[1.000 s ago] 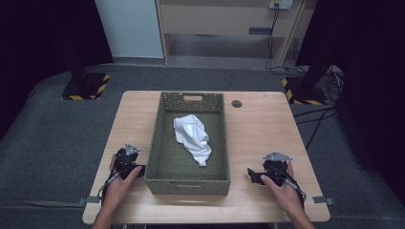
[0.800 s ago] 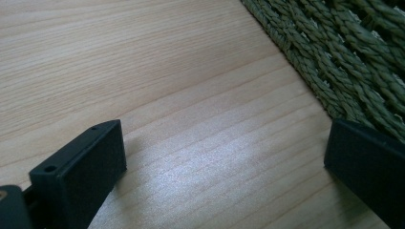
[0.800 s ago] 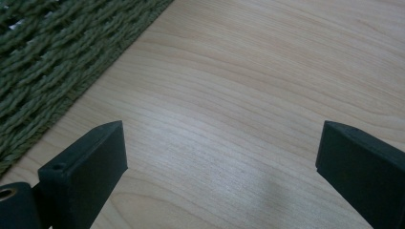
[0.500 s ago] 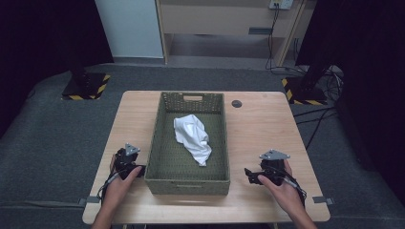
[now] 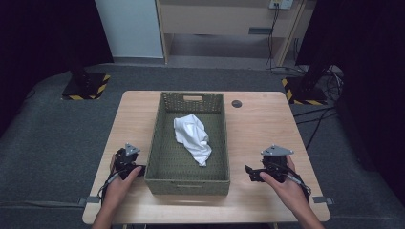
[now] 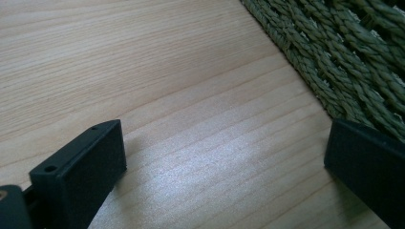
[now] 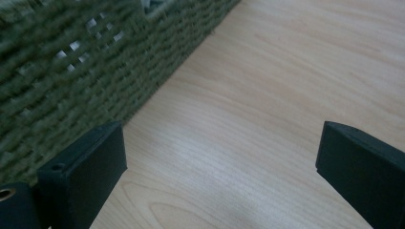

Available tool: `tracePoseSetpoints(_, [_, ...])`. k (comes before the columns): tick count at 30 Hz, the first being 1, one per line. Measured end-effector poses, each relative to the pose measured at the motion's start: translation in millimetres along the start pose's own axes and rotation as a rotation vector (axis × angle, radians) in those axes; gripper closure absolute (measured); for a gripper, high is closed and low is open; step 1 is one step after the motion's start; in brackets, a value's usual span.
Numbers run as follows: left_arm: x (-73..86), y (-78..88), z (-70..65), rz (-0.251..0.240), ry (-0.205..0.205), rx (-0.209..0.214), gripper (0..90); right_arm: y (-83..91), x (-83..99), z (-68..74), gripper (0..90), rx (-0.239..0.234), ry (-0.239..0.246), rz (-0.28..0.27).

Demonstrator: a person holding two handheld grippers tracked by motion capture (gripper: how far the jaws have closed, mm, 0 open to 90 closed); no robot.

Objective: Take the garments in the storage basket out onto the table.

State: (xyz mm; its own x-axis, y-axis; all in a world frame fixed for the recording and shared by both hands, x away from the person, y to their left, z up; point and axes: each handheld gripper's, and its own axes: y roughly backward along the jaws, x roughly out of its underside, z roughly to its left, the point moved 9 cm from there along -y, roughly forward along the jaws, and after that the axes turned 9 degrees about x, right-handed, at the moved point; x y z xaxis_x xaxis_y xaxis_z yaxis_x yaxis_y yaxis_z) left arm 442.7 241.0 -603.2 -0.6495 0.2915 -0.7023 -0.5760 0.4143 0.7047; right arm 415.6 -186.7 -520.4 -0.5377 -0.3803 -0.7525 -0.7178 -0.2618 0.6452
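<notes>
Right gripper (image 5: 251, 172): jaws spread, empty, near-right of basket (image 5: 187, 177).
Left gripper (image 5: 125, 162): spread, empty.
Risk: jaw snags basket weave reaching for white cloth (image 5: 192, 136).

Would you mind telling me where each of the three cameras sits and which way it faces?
High view: above the person's side, looking forward and down on the table, basket and white cloth; both forearms show, with the left gripper and right gripper.
Left gripper view: on the left gripper, looking down at tabletop beside the basket wall; its open fingers show.
Right gripper view: on the right gripper, facing the basket's wall; open fingers show.
Shared: both gripper views show woven basket and wood.
</notes>
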Motion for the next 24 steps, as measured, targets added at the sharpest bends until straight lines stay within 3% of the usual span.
tracePoseSetpoints(13, [0.0, 0.0, 0.0, 0.000, 0.000, 0.000, 0.0, 17.9, -42.2, 1.1, 2.7, 0.003, 0.038, -0.042])
tracePoseSetpoints(24, [0.1, 0.1, 0.0, 0.001, -0.002, 0.001, 0.0, 8.3, -58.2, -0.5, 2.9, -0.017, 0.044, -0.021])
